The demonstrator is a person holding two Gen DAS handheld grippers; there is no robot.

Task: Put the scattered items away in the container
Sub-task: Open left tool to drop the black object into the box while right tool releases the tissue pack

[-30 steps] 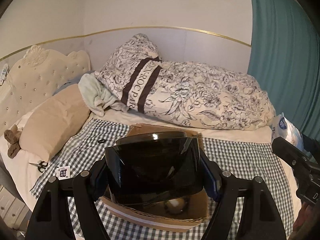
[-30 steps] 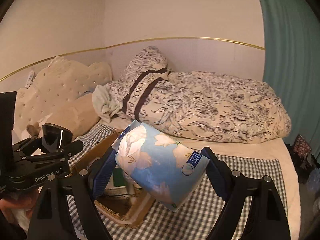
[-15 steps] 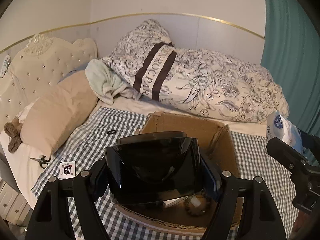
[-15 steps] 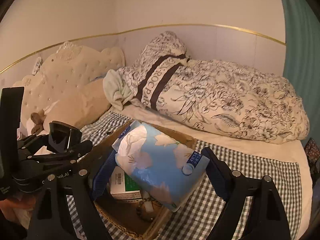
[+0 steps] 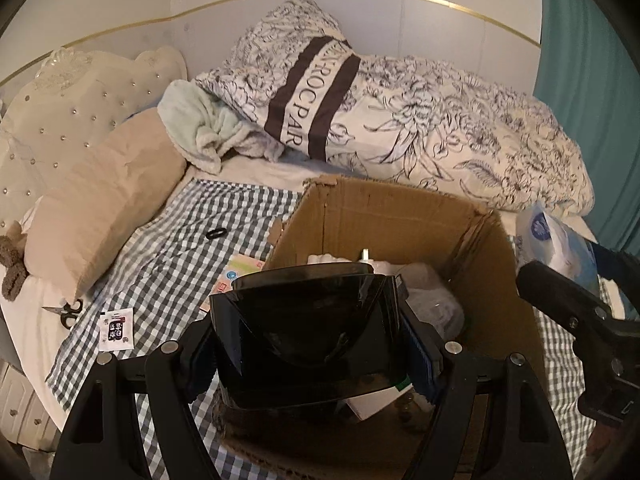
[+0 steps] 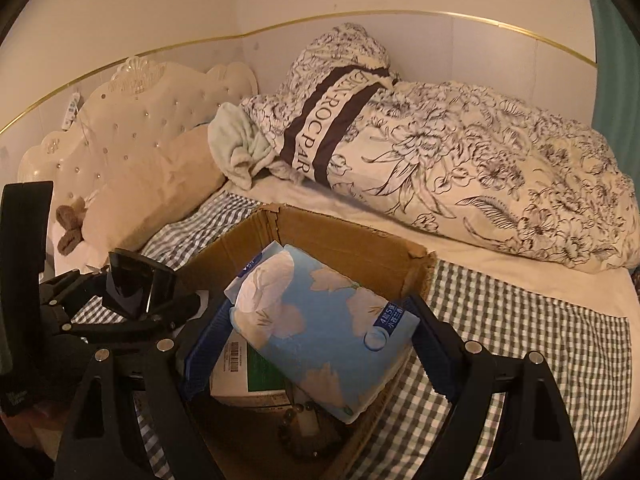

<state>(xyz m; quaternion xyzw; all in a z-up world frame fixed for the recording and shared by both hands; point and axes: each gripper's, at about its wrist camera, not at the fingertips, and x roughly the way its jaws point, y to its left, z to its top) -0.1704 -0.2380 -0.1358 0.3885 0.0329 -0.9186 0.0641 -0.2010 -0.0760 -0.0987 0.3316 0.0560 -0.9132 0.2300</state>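
My left gripper (image 5: 308, 344) is shut on a dark smoked-plastic box (image 5: 308, 332) and holds it over the near left edge of the open cardboard box (image 5: 384, 208). My right gripper (image 6: 316, 340) is shut on a blue floral tissue pack (image 6: 320, 332) and holds it above the cardboard box (image 6: 344, 240), over a green and white carton (image 6: 252, 372) inside. The tissue pack (image 5: 556, 240) and the right gripper also show at the right of the left wrist view. The dark box (image 6: 136, 284) shows at the left of the right wrist view.
On the checked blanket (image 5: 168, 240) left of the box lie a black hair tie (image 5: 216, 234), a small card (image 5: 116, 328), small scissors (image 5: 66, 312) and a colourful packet (image 5: 236, 276). A beige pillow (image 5: 108, 200) and a floral duvet (image 5: 440, 120) lie behind.
Both grippers have moved forward and down toward the cardboard box with their loads. The box looks larger and its inside shows more.
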